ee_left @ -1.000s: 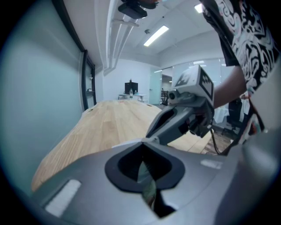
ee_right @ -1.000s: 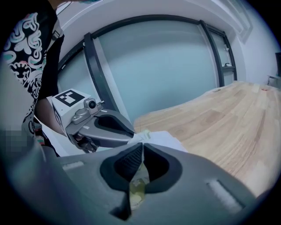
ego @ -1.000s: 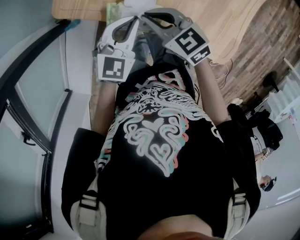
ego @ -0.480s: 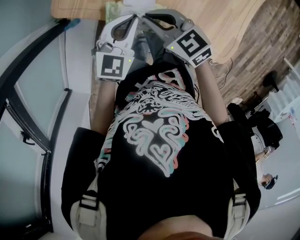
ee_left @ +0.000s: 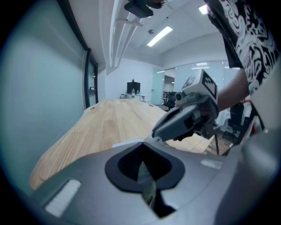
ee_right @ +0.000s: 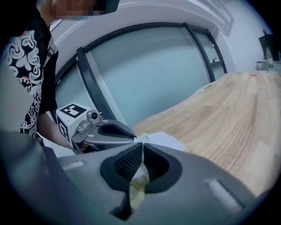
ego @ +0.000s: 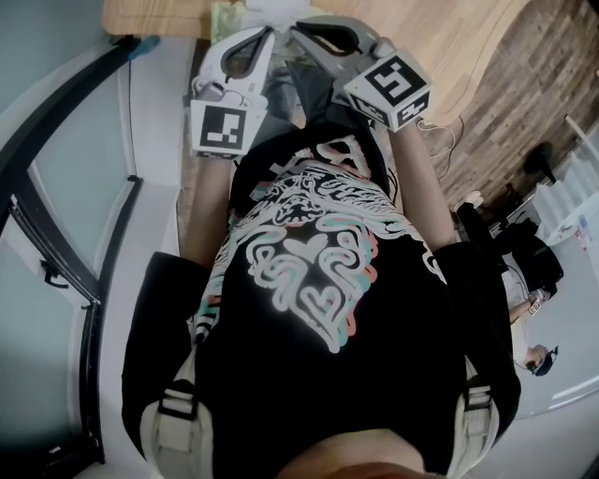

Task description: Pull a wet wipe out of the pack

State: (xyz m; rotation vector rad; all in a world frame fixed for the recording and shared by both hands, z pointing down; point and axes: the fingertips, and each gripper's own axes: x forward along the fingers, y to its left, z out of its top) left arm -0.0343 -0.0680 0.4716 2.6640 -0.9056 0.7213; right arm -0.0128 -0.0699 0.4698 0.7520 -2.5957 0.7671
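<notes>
Right gripper view: right gripper (ee_right: 141, 145) jaws pressed together, left gripper (ee_right: 131, 138) likewise closed, both tips meeting at wet wipe pack (ee_right: 164, 139) by edge of wooden table (ee_right: 228, 114), any hold on it unclear.

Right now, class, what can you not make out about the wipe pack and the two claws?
Wet wipe pack: head view, cut by the top edge and covered by left claw and right claw.
Whether a wipe is pinched: right gripper view, the shut jaws hide where they meet the white material.
Pack print: too small everywhere.
</notes>
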